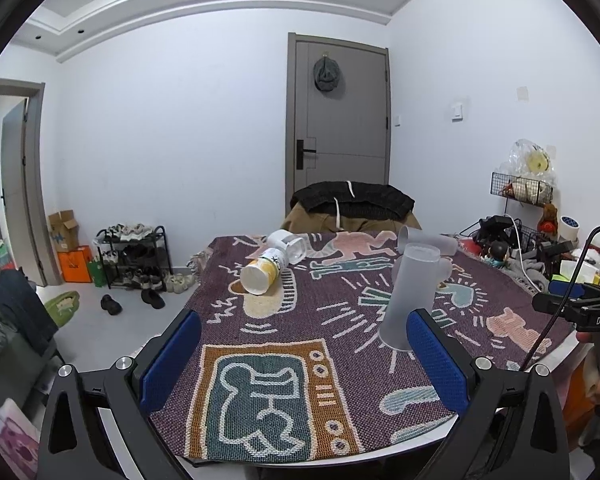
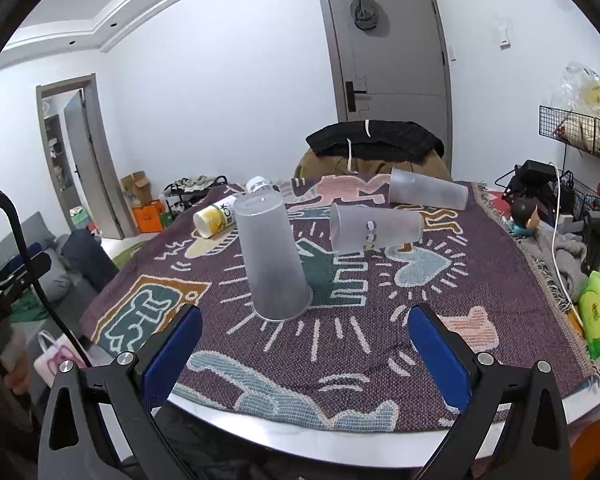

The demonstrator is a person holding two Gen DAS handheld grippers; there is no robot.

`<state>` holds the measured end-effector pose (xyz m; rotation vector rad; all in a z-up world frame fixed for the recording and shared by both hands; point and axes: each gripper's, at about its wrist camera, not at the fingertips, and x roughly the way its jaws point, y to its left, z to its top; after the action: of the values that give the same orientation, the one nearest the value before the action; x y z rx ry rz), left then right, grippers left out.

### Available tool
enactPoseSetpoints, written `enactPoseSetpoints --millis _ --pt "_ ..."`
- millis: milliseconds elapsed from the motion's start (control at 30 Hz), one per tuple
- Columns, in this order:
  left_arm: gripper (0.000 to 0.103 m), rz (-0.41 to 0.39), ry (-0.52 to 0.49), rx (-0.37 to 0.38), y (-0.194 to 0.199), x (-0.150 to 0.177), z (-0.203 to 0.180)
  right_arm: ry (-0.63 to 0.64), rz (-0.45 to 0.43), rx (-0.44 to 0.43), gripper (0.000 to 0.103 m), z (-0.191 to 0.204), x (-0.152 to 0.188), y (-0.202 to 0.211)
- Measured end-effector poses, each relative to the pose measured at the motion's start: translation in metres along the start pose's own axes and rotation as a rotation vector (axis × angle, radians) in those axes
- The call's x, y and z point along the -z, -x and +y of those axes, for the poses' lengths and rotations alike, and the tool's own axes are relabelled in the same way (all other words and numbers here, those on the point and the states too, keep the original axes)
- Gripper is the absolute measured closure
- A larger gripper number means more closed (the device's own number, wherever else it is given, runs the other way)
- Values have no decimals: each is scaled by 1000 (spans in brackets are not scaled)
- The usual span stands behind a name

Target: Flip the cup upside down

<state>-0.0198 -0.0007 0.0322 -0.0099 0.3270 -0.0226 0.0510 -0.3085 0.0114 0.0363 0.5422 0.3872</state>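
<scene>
A frosted cup [image 2: 272, 258] stands upside down, rim on the patterned cloth [image 2: 380, 320]; it also shows in the left wrist view [image 1: 410, 292]. Two more frosted cups lie on their sides behind it: one with small stickers [image 2: 376, 227] and one farther back [image 2: 428, 189], the latter also in the left wrist view [image 1: 428, 242]. My right gripper [image 2: 305, 344] is open and empty, just in front of the upside-down cup. My left gripper [image 1: 303, 350] is open and empty, the cup standing just beyond its right finger [image 1: 436, 352].
A yellow-labelled bottle [image 1: 270, 266] lies on its side at the cloth's far left. Clutter, cables and wire baskets [image 2: 560, 200] crowd the table's right side, with a green packet [image 2: 598, 312]. A chair with dark clothes [image 2: 374, 142] stands behind the table.
</scene>
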Motion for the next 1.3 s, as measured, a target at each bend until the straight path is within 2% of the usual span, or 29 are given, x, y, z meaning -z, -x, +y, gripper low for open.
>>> enactPoseSetpoints --millis 1300 --pt "0 25 -22 -1 -4 1 -6 7 8 6 0 -1 5 -4"
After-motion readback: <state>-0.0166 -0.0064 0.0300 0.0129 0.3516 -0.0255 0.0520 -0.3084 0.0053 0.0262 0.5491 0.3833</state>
